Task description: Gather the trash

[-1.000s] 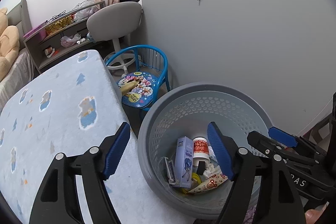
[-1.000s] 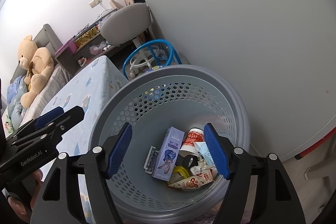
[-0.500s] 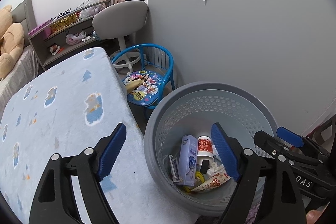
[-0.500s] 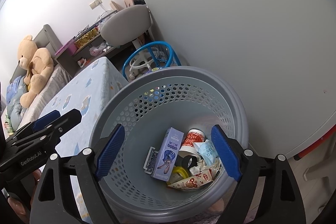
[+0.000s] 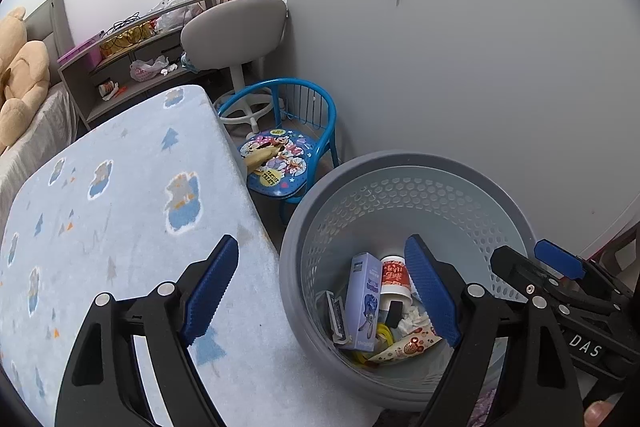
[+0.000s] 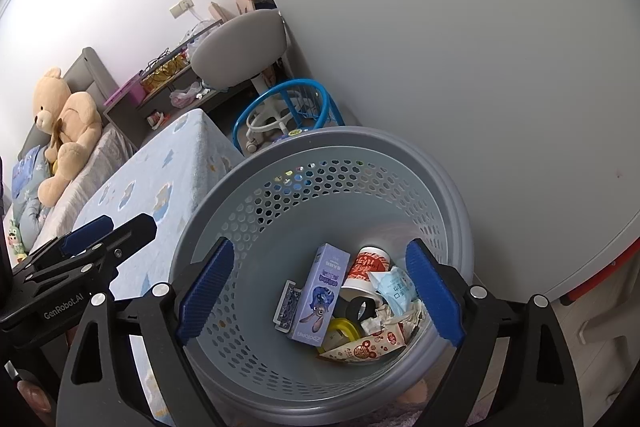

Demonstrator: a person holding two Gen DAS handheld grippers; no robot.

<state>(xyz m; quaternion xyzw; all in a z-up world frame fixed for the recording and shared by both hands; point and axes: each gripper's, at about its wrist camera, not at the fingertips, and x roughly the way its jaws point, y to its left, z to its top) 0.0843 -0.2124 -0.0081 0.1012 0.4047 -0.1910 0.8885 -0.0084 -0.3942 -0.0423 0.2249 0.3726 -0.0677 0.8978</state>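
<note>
- We see the trash piled at the bottom of the gray perforated basket (image 6: pixel 452 211): a purple carton (image 6: pixel 320 293), a red-and-white cup (image 6: pixel 366 267), a pale blue packet (image 6: pixel 394 287), a black ring (image 6: pixel 362 309), a yellow ring (image 6: pixel 344 327), a snack wrapper (image 6: pixel 368 345), crumpled paper and a small dark card (image 6: pixel 286 307).
- In the left wrist view we find the same heap, with the carton (image 5: pixel 364 301) leaning upright beside the cup (image 5: pixel 396 279) and the wrapper (image 5: pixel 408 343) lying at the near side.
- The basket (image 5: pixel 292 267) stands just beside the blanket-covered bed (image 5: pixel 120 211), near the pale wardrobe wall.
- Our right tool (image 6: pixel 318 295) hangs above the basket's opening, its blue pads spread wide with nothing between them; the trash shows through the gap.
- Our left tool (image 5: pixel 322 291) is also spread wide and empty, one pad over the bed's edge and the other over the basket's inside.
- Each tool shows in the other's view: the right one (image 5: pixel 560 269) at the basket's far rim, the left one (image 6: pixel 102 233) over the blanket.
- Beyond the basket we see a small blue chair (image 5: pixel 288 147) with a cartoon seat, a gray swivel chair (image 5: pixel 234 31), a cluttered shelf (image 5: pixel 132 67) and a teddy bear (image 6: pixel 64 131) on the bed.
</note>
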